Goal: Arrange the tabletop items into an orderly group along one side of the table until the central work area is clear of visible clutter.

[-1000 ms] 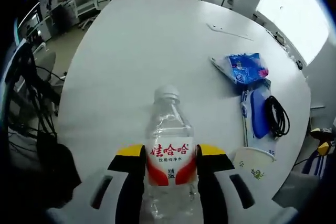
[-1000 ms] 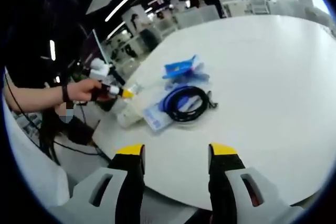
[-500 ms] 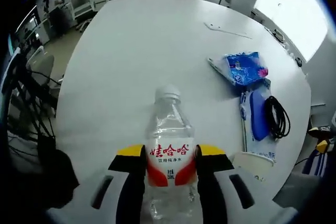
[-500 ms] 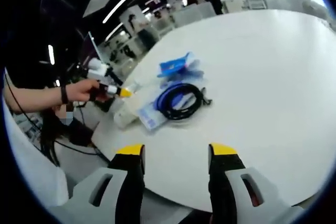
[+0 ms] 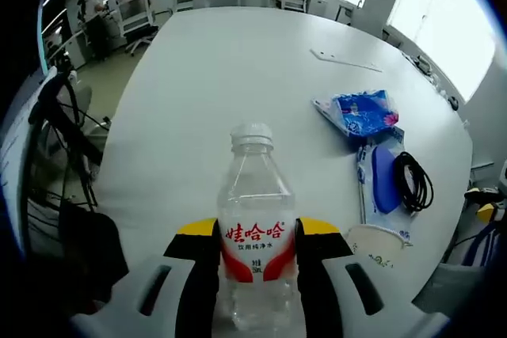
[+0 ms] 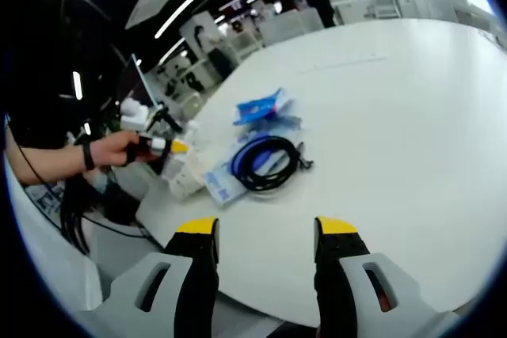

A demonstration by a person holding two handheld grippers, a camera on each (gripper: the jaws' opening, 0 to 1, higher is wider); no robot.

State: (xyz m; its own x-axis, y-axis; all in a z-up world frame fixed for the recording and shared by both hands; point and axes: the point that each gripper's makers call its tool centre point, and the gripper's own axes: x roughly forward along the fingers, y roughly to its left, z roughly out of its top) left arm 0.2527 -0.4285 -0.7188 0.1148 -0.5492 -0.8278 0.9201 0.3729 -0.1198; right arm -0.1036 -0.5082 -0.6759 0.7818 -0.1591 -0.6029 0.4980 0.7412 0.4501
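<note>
Water bottle clamped upright in left gripper over white table; right gripper jaws apart, empty, near black cable

Ahead of your left tool spreads a round white table. To its right lie a blue snack packet, a coiled black cable on a blue-and-white pouch, and a white paper cup.

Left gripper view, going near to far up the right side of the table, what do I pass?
Paper cup → black cable → blue snack bag → flat white strip.
</note>
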